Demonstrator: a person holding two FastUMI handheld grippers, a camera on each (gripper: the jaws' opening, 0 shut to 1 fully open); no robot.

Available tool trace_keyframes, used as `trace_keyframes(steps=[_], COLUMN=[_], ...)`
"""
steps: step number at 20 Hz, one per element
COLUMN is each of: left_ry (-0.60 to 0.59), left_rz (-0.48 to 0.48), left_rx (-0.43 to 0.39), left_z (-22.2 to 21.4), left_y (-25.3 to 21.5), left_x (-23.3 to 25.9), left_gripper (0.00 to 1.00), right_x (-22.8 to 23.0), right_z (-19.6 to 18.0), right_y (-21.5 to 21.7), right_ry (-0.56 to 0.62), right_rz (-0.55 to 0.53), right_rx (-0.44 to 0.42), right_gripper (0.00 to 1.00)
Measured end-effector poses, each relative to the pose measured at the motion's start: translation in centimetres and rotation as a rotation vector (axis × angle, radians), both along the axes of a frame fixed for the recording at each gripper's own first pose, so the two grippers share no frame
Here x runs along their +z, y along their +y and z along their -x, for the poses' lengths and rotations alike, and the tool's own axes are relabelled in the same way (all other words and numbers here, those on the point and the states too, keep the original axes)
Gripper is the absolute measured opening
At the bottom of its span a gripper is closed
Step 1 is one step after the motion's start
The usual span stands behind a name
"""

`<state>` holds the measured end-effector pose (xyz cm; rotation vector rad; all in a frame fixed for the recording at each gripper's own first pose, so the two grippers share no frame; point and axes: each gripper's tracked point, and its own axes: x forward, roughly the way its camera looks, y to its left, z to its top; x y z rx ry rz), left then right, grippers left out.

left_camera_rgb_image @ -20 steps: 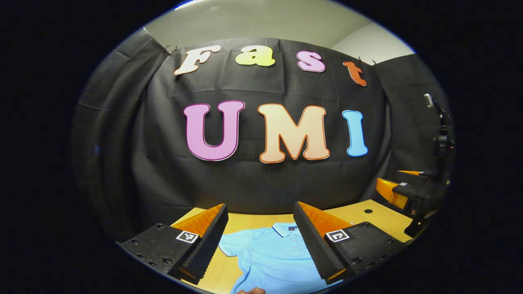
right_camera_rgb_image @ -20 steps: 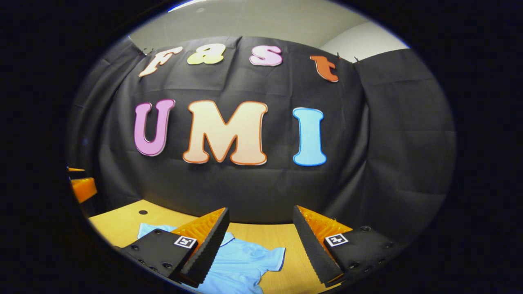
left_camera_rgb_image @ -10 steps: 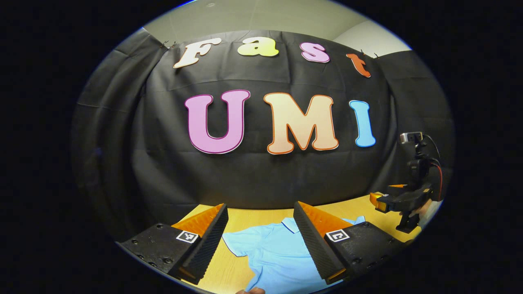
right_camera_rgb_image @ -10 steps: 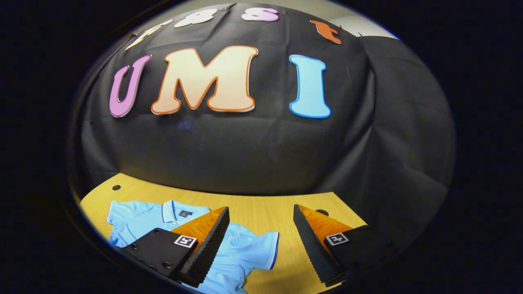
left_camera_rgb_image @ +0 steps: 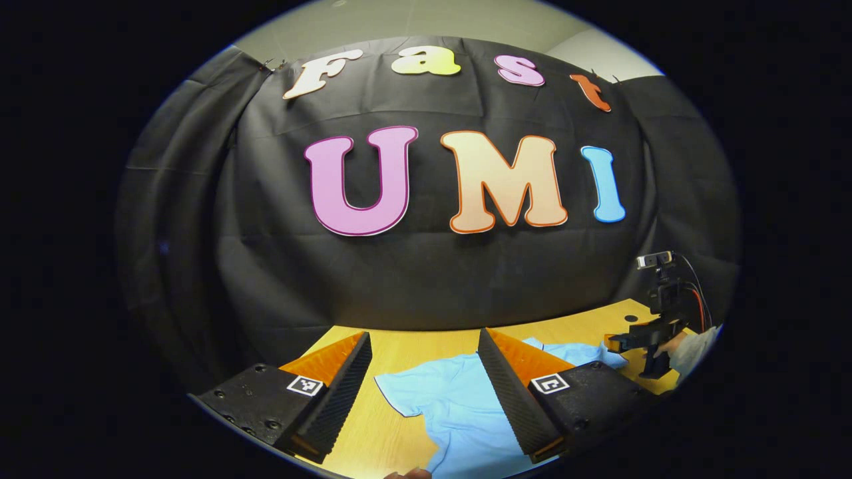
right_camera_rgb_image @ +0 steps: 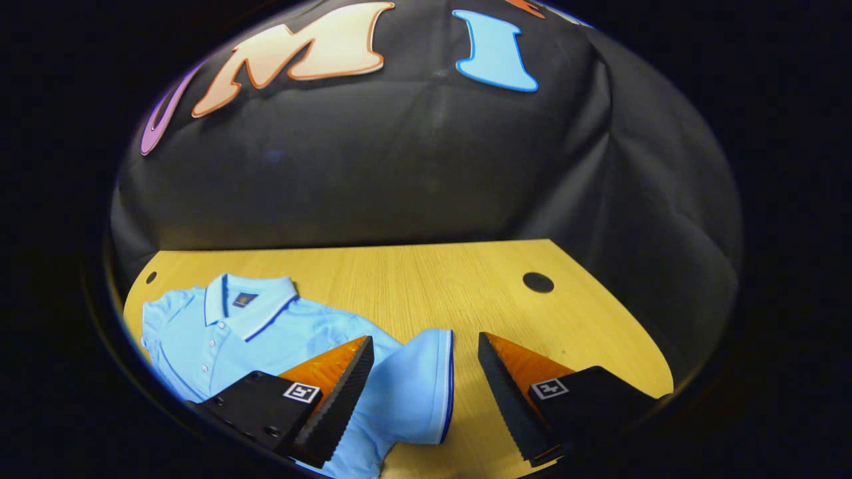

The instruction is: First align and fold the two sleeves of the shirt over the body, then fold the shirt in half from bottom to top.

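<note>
Light-blue knit fabric lies directly ahead of the right tool (right_camera_rgb_image: 426, 392), whose jaws stand apart and empty, the sleeve cuff (right_camera_rgb_image: 436, 386) between and just below them. The left tool (left_camera_rgb_image: 423, 392) is likewise apart above the opposite sleeve (left_camera_rgb_image: 406, 392). Risk: closing on the cuff could pinch the shirt (right_camera_rgb_image: 266, 332) body layer beneath, dragging the whole garment across the tabletop (right_camera_rgb_image: 426, 279). The shirt lies face up, collar away, sleeves spread, mildly wrinkled.
</note>
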<state>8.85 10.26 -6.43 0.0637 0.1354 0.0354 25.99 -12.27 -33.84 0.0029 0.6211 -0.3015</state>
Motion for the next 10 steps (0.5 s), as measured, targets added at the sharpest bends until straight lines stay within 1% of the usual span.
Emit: trace_keyframes(steps=[3,6,8,9,10], left_ry=[0.021,0.023,0.029,0.030,0.030], left_rz=[0.004,0.007,0.008,0.011,0.014], left_rx=[0.002,0.006,0.009,0.010,0.011], left_z=[-0.3,-0.4,-0.5,-0.6,-0.6], left_y=[0.5,0.9,1.1,1.2,1.2], left_x=[-0.8,-1.1,-1.3,-1.4,-1.4], left_gripper=[0.97,0.97,0.97,0.97,0.97], right_x=[-1.9,-4.0,-4.1,-4.3,-4.4], right_z=[0.2,1.1,0.9,0.9,0.9], right_y=[-0.8,-0.9,-0.7,-0.4,0.2], right_ry=[0.053,0.121,0.120,0.126,0.128], right_rz=[-0.003,-0.039,-0.067,-0.090,-0.135], right_rx=[-0.024,-0.039,-0.047,-0.043,-0.037], right_gripper=[0.99,0.99,0.99,0.97,0.94])
